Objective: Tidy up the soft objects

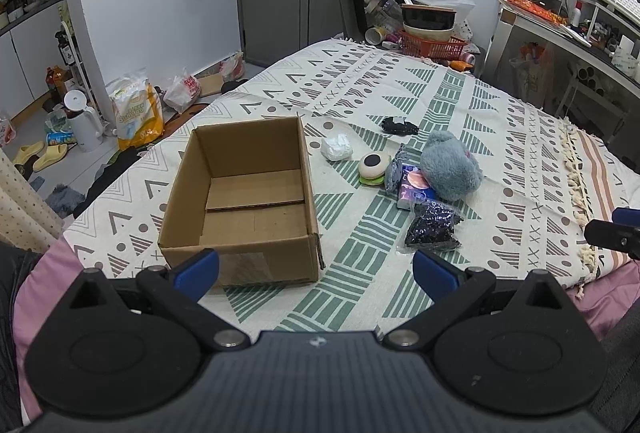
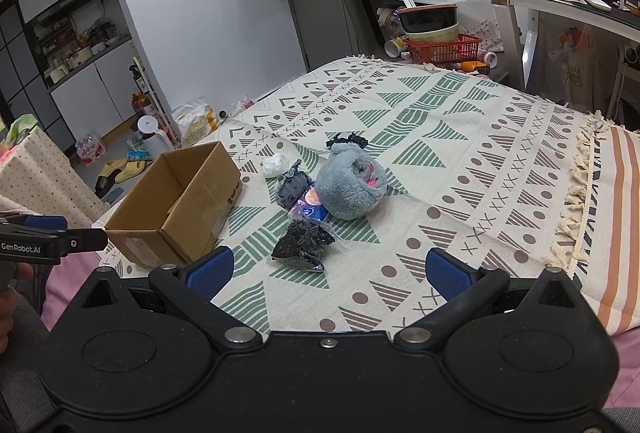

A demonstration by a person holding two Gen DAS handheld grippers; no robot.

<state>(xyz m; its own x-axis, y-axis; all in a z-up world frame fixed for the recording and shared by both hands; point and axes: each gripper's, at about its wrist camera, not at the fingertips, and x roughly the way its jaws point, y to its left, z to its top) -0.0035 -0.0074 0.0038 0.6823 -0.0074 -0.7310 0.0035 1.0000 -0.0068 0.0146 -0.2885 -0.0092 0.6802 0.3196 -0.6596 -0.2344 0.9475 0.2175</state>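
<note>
Left gripper [image 1: 316,269] and right gripper [image 2: 328,271]: jaws apart, empty. Box [image 1: 244,201] empty, toward bed's [image 1: 400,93] left edge; plush [image 1: 450,169] beside.

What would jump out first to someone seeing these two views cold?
The open, empty cardboard box on the left of the patterned bedspread draws the eye. Right of it lies a cluster of soft things led by a fluffy grey plush, with a bag of dark items nearest the cameras. Both the left claw and right claw are open, holding nothing.
</note>
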